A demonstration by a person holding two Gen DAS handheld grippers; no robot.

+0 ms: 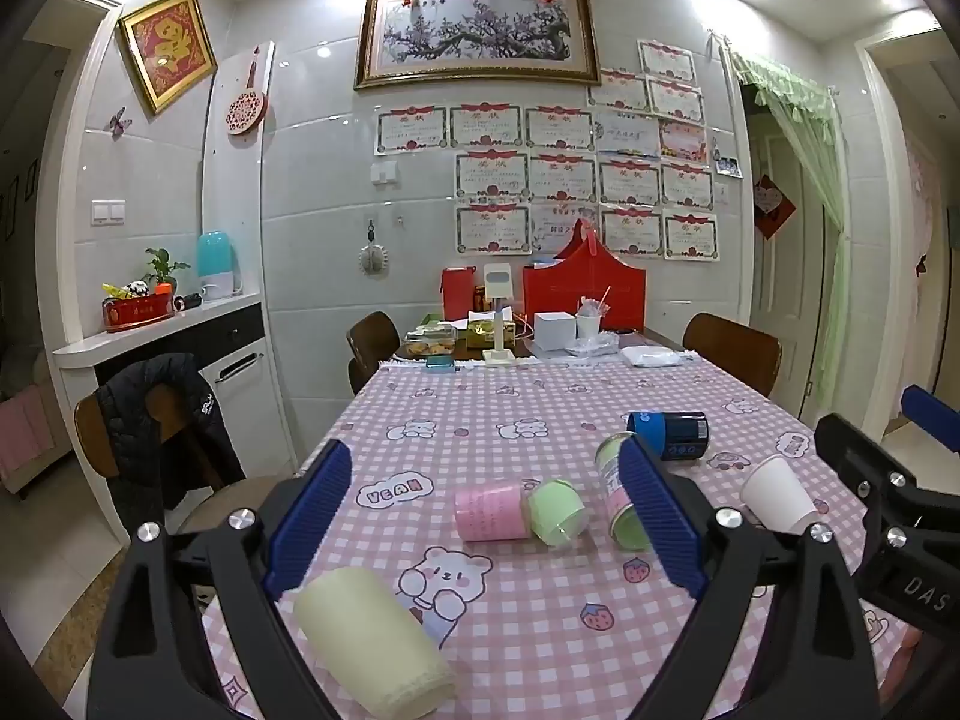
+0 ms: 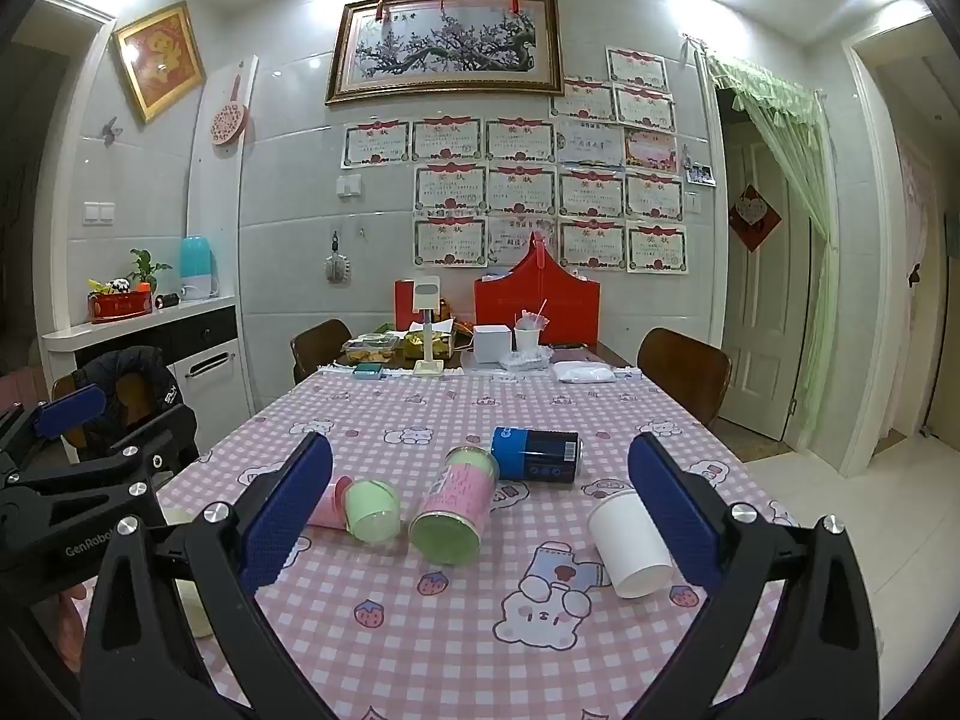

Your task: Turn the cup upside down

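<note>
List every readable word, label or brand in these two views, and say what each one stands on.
"VEAN": on the checked tablecloth.
"DAS": on the right gripper body, cut off at the frame edge.
"GenRobo": on the left gripper body, partly hidden.
Certificates on the wall: headings too blurred to read.
Blue can and pink can: print too small.

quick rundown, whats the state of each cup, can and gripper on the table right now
white paper cup: on its side, mouth toward camera
cream cup: on its side, near table edge
pink and green cup: on its side
pink-label can: on its side
blue can: on its side
left gripper: open, holding nothing
right gripper: open, holding nothing
</note>
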